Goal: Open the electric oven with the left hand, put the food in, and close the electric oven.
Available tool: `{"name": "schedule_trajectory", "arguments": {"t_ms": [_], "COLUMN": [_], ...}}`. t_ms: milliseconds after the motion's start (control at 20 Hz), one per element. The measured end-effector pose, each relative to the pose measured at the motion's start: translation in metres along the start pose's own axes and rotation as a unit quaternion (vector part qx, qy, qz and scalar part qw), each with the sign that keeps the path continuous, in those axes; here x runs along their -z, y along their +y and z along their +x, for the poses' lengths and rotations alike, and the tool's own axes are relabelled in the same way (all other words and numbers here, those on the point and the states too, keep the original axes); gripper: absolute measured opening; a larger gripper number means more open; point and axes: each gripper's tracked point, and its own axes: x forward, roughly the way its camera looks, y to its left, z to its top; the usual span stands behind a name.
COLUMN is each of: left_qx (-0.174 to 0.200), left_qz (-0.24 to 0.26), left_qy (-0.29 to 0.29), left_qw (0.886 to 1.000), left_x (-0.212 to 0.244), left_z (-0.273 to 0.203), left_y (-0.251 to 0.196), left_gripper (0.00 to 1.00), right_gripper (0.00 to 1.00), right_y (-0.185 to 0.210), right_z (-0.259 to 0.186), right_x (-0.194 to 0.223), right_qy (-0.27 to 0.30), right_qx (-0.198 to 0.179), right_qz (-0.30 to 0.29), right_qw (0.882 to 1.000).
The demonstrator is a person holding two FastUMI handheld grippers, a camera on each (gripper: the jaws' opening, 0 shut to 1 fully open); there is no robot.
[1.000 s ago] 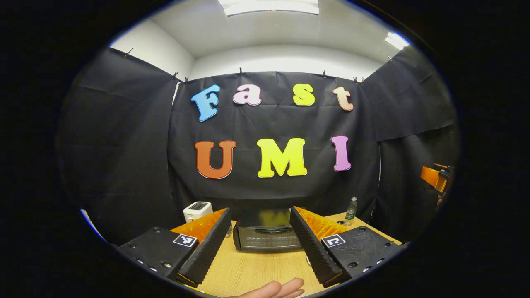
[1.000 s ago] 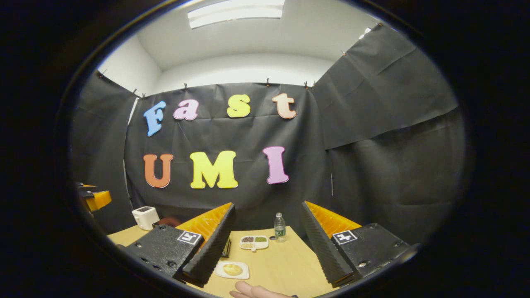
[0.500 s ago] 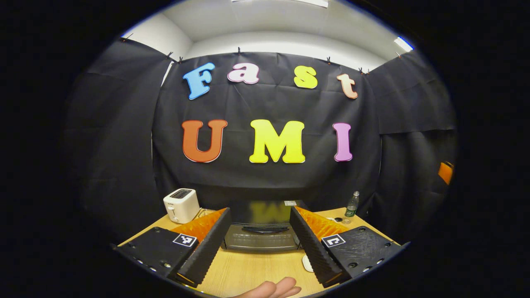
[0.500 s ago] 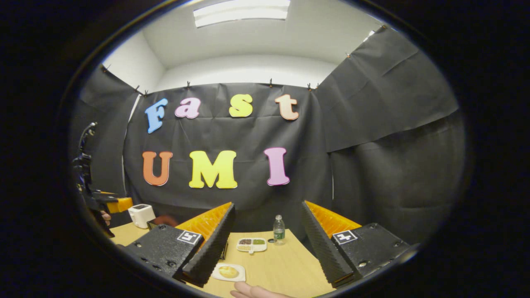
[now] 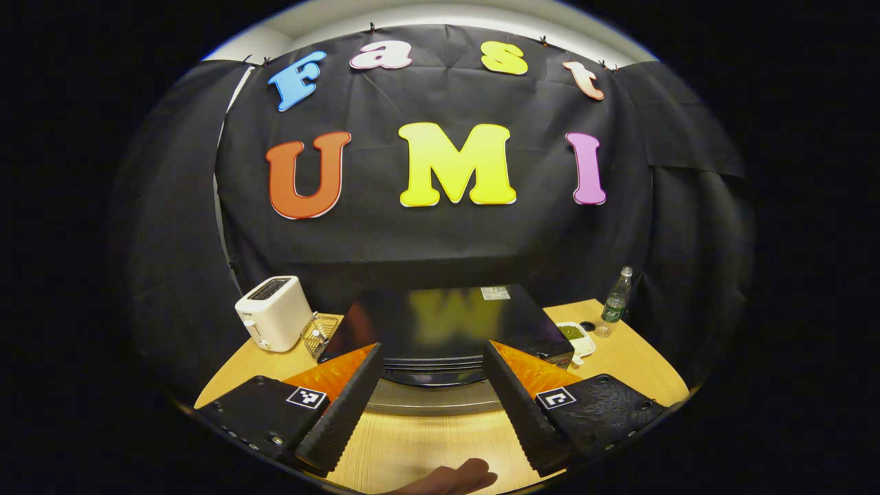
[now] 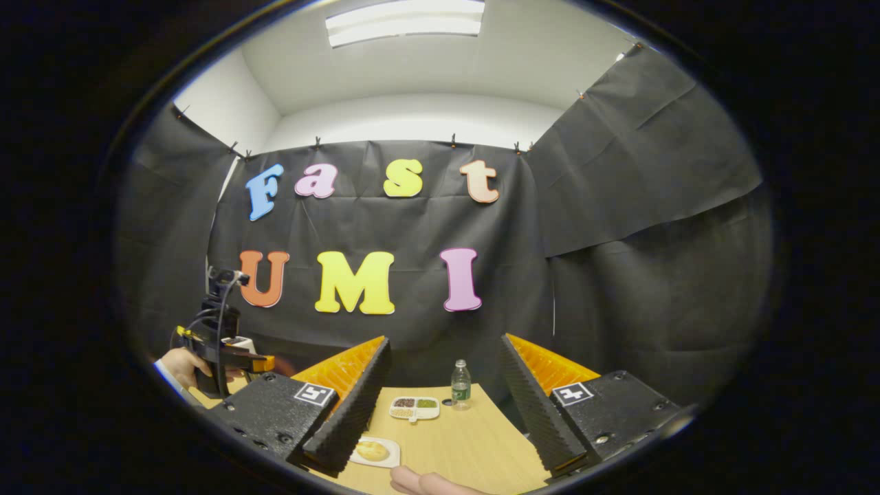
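**Reader:** Bench [image 5: 426, 447] first, please. What is the biggest thing on it?

**Describer:** Pale wood bench, and on it a black electric oven [image 5: 440, 323], seen in the left gripper view from just above its front edge. Its glossy top faces the camera and its door is closed. The door's handle [image 5: 433, 378] is a dark bar that lies between the two fingers of the left gripper [image 5: 430, 405].

**Reader:** Is that gripper holding the handle?

**Describer:** No. Its fingers are spread wide and grip nothing; the handle sits in the gap beyond them, and I cannot tell whether anything touches it.

**Reader:** What else is near the oven?

**Describer:** A white toaster [image 5: 273, 313] stands to the oven's left, with a small wire rack [image 5: 317, 334] between the two. On the oven's other side is a white dish of green food [image 5: 574, 334] and, farther out, a clear bottle [image 5: 616, 295] with a green label.

**Reader:** And the other gripper?

**Describer:** The right gripper [image 6: 443, 412] is also spread apart and empty. Between its fingers, in the right gripper view, lies a white plate [image 6: 375, 452] carrying a yellowish piece of food [image 6: 371, 450] (I cannot tell what kind). Behind it is a divided tray [image 6: 415, 407] and the same bottle. At the far left of that view, a hand [image 6: 182, 364] holds the left gripper.
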Motion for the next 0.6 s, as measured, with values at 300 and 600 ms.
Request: {"name": "schedule_trajectory", "arguments": {"t_ms": [300,600], "left_qx": [-0.002,-0.001], "left_qz": [-0.005,-0.02], "left_qy": [0.05,0.085], "left_qw": [0.999,0.996], "left_x": [0.028,0.044], "left_z": [0.046,0.056], "left_y": [-0.003,-0.01], "left_gripper": [0.95,0.95], "right_gripper": [1.0,0.97], "right_y": [-0.018,-0.024], "right_z": [-0.001,-0.002], "right_x": [0.004,0.018], "right_qy": [-0.003,0.006], "right_qx": [0.006,0.003], "right_qz": [-0.001,0.009], "right_qw": [1.0,1.0]}}
